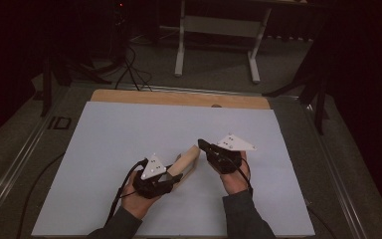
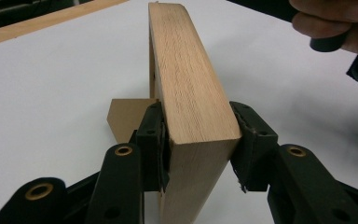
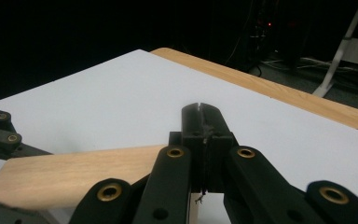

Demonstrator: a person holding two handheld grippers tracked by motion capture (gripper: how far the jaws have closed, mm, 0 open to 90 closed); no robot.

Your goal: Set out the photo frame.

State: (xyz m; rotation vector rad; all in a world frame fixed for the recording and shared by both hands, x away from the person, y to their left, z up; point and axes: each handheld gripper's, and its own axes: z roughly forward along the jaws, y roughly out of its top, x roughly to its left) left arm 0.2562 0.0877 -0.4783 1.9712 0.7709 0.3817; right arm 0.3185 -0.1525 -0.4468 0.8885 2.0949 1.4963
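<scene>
The left hand-held gripper (image 2: 200,149) clamped a wooden block (image 2: 191,84) above the bench (image 1: 129,129); the right hand-held gripper (image 3: 200,112) sat clenched, empty.

dim room, grey floor (image 1: 214,59), white-legged desk (image 1: 219,25) behind (cables nearby).

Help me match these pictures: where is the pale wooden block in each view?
High view: the pale wooden block lies at centre, between both hands.
Left gripper view: centre, upright, clamped between the jaws.
Right gripper view: lower left.
Shared landmark: white table sheet.
</scene>
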